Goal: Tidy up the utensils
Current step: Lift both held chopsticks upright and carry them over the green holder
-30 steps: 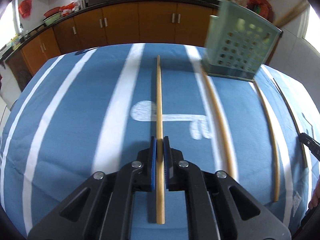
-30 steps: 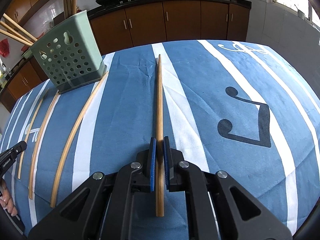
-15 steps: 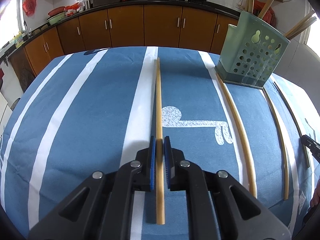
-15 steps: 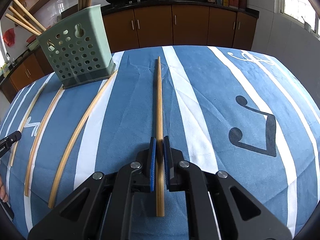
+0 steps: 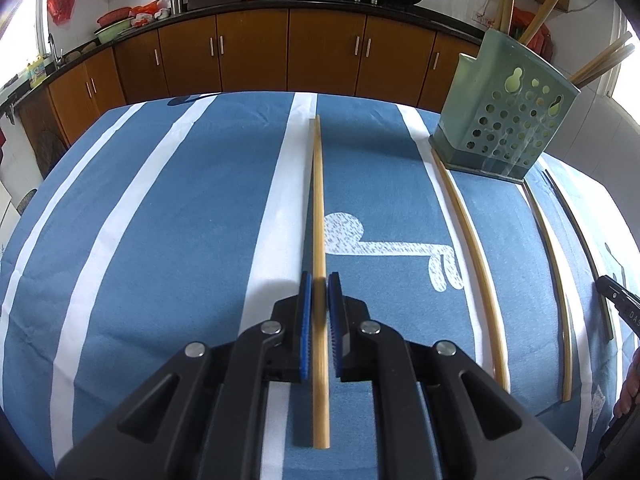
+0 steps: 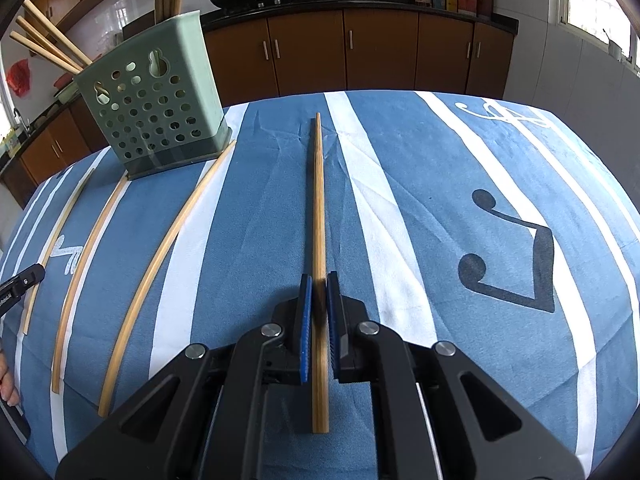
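Observation:
My left gripper (image 5: 320, 280) is shut on a wooden chopstick (image 5: 318, 208) that points straight ahead over the blue striped tablecloth. My right gripper (image 6: 319, 280) is shut on another wooden chopstick (image 6: 317, 200), also pointing ahead. A green perforated utensil holder (image 5: 506, 120) stands at the far right in the left wrist view and at the far left in the right wrist view (image 6: 154, 108), with several chopsticks standing in it. Three loose chopsticks (image 5: 472, 248) lie on the cloth in front of the holder, also seen in the right wrist view (image 6: 160, 256).
The table (image 5: 140, 240) carries a blue cloth with white stripes. Brown kitchen cabinets (image 5: 260, 56) and a counter with woks run along the back. The other gripper's tip shows at the right edge of the left wrist view (image 5: 618, 300) and the left edge of the right wrist view (image 6: 20, 284).
Both grippers have risen and tilted slightly with their chopsticks held; the holder appears farther right in the left view and larger in the right view.

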`<move>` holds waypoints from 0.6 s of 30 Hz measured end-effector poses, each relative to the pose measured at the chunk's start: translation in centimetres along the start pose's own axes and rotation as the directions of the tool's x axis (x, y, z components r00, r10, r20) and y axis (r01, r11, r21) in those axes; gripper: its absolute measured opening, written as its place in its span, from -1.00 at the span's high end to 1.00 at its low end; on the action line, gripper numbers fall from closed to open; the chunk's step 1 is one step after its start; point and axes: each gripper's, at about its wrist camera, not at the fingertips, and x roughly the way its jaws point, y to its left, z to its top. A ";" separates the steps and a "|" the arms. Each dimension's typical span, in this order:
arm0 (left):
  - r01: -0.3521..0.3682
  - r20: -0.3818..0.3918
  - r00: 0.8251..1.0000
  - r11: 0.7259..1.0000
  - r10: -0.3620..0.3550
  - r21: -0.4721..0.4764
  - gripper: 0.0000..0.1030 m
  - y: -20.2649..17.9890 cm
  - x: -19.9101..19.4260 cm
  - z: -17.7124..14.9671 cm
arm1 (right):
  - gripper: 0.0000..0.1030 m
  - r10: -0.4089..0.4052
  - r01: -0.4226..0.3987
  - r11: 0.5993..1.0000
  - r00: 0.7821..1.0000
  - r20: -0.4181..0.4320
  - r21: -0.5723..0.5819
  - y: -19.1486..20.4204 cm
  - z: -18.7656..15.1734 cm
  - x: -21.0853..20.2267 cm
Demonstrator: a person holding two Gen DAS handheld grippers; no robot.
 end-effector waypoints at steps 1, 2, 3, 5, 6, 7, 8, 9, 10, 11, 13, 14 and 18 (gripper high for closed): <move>-0.004 0.000 1.000 1.000 0.004 0.004 0.79 0.0 -0.1 -0.1 | 0.83 -0.002 0.002 1.000 1.000 0.000 -0.004 0.1 -0.2 -0.1; -0.008 -0.001 1.000 1.000 0.008 0.011 0.79 -0.1 -0.2 -0.2 | 0.83 0.000 0.000 1.000 1.000 0.000 -0.007 0.1 -0.3 -0.2; -0.010 -0.002 1.000 1.000 0.010 0.016 0.79 -0.2 -0.4 -0.4 | 0.83 0.003 -0.003 1.000 1.000 -0.001 -0.008 0.1 -0.4 -0.3; -0.007 -0.002 1.000 1.000 0.007 0.016 0.79 -0.2 -0.5 -0.7 | 0.83 0.016 -0.016 1.000 1.000 -0.002 -0.003 0.0 -0.7 -0.5; -0.005 -0.002 1.000 1.000 0.005 0.016 0.80 -0.1 -0.6 -0.7 | 0.83 0.022 -0.022 1.000 1.000 -0.003 0.000 -0.1 -0.7 -0.5; -0.005 -0.003 1.000 1.000 0.005 0.018 0.81 -0.2 -0.7 -0.8 | 0.84 0.028 -0.028 1.000 1.000 -0.003 0.003 -0.2 -0.8 -0.6; -0.008 -0.003 1.000 1.000 0.008 0.022 0.83 -0.2 -0.8 -0.9 | 0.84 0.032 -0.032 0.999 0.999 -0.002 0.007 -0.3 -0.8 -0.6; -0.011 -0.003 1.000 1.000 0.011 0.026 0.84 -0.3 -0.8 -0.9 | 0.84 0.035 -0.035 0.999 0.999 -0.002 0.010 -0.3 -0.8 -0.6; -0.011 -0.005 1.000 0.999 0.011 0.031 0.84 -0.3 -0.9 -1.0 | 0.85 0.040 -0.040 0.999 0.999 -0.001 0.013 -0.4 -0.9 -0.7; -0.011 -0.008 1.000 0.999 0.012 0.034 0.84 -0.3 -1.0 -1.0 | 0.85 0.045 -0.045 0.999 0.999 -0.001 0.018 -0.5 -1.0 -0.8; -0.008 -0.022 1.000 0.999 0.009 0.034 0.85 -0.2 -1.2 -1.1 | 0.85 0.056 -0.056 0.998 0.998 0.017 0.027 -0.7 -1.0 -1.5; -0.009 -0.020 1.000 0.999 0.010 0.033 0.85 -0.1 -1.5 -1.1 | 0.85 0.059 -0.060 0.998 0.998 0.033 0.031 -0.9 -1.0 -2.0; -0.008 0.029 1.000 0.999 0.007 0.039 0.85 0.1 -3.5 -0.7 | 0.85 0.065 -0.070 0.996 0.994 0.088 0.053 -1.5 -0.4 -3.8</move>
